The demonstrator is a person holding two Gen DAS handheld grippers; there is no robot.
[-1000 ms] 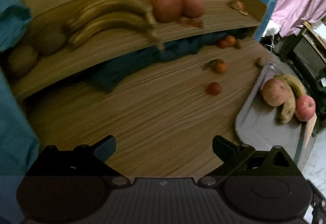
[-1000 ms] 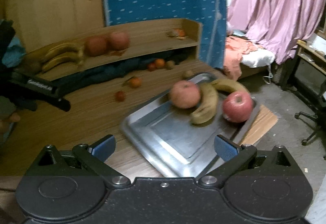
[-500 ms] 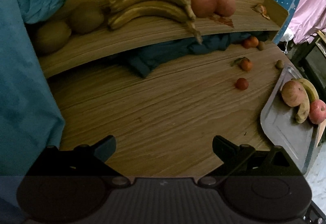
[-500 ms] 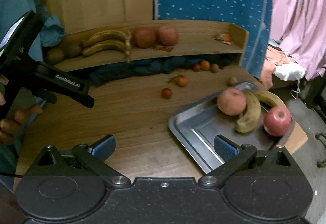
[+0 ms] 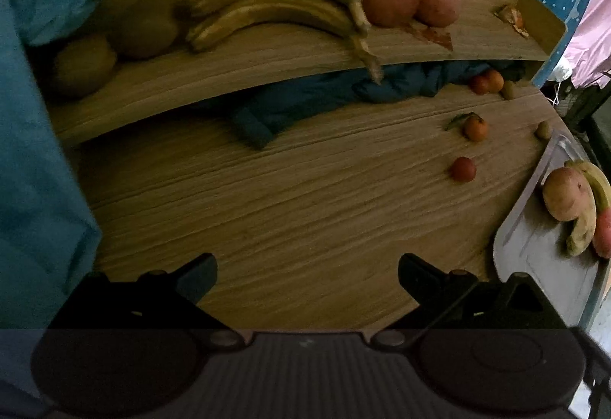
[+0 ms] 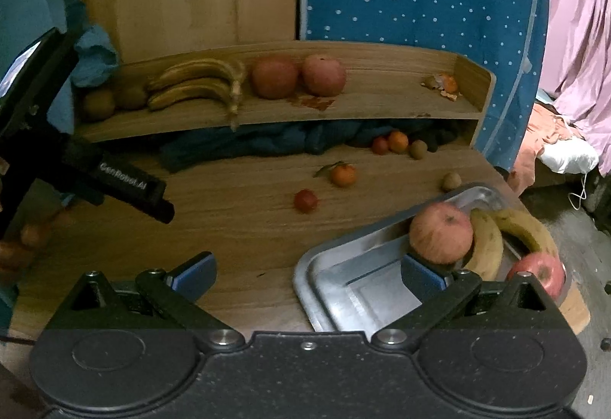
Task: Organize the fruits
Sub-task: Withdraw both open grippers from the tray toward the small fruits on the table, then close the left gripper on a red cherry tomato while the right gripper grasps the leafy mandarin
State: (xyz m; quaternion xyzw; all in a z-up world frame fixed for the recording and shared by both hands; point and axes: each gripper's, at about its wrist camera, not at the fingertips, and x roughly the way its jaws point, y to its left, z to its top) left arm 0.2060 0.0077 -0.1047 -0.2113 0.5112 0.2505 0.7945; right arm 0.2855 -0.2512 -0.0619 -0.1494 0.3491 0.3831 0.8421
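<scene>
I'm in a home, a lived-in bedroom. Pink curtains [image 6: 576,29] hang beside my wooden desk [image 6: 244,224]. Bedding [image 6: 561,144] is heaped nearby.

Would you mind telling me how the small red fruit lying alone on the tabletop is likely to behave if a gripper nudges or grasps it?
The small red fruit looks round and sits free on the flat tabletop, so a nudge would probably send it rolling. Its skin appears smooth, so the fingers may slip unless they close squarely around its middle. It is small, so probably light.
</scene>
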